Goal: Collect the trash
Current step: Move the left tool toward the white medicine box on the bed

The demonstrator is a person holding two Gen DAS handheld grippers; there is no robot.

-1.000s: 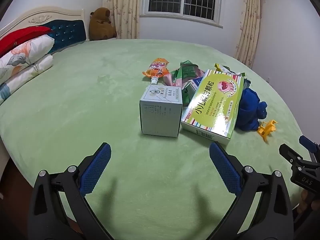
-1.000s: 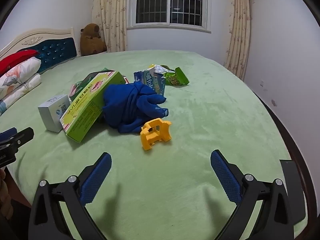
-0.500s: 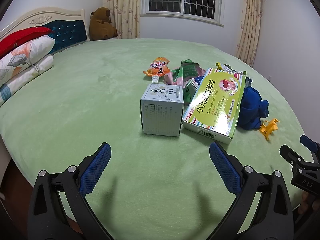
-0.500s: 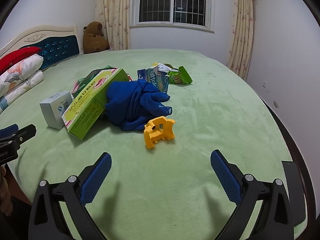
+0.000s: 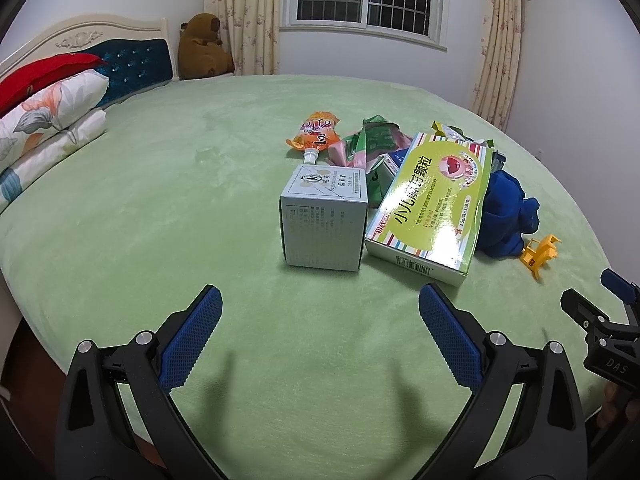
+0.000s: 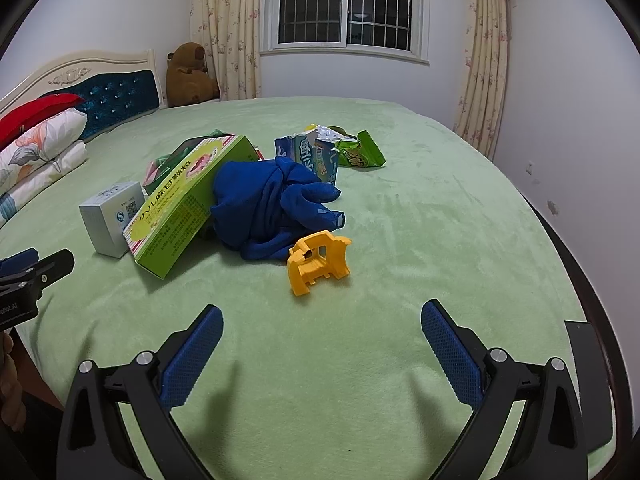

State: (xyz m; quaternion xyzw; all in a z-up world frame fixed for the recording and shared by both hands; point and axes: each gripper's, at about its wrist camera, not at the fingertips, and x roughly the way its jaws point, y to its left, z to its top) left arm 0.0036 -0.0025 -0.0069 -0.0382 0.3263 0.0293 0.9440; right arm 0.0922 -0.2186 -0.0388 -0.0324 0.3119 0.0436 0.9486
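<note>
Trash lies in a heap on a green bed [image 5: 160, 208]: a small grey-white box [image 5: 323, 224] [image 6: 110, 216], a long green medicine box [image 5: 432, 204] [image 6: 188, 204], an orange drink pouch [image 5: 316, 136], green and pink wrappers [image 5: 372, 140], a blue-white carton [image 6: 312, 156] and a green snack bag [image 6: 360, 152]. A blue cloth [image 6: 272, 200] [image 5: 506, 212] and a yellow plastic piece [image 6: 318, 262] [image 5: 540, 254] lie beside them. My left gripper [image 5: 320, 332] is open and empty, short of the small box. My right gripper [image 6: 320, 340] is open and empty, short of the yellow piece.
Pillows [image 5: 44, 120] and a blue headboard [image 5: 128, 64] are at the left, with a brown plush toy [image 5: 204, 48] at the back. A window and curtains are behind. The bed's dark edge [image 6: 576, 264] runs along the right.
Both grippers have moved slightly closer to the heap. The jaws stay open and nothing on the bed has moved.
</note>
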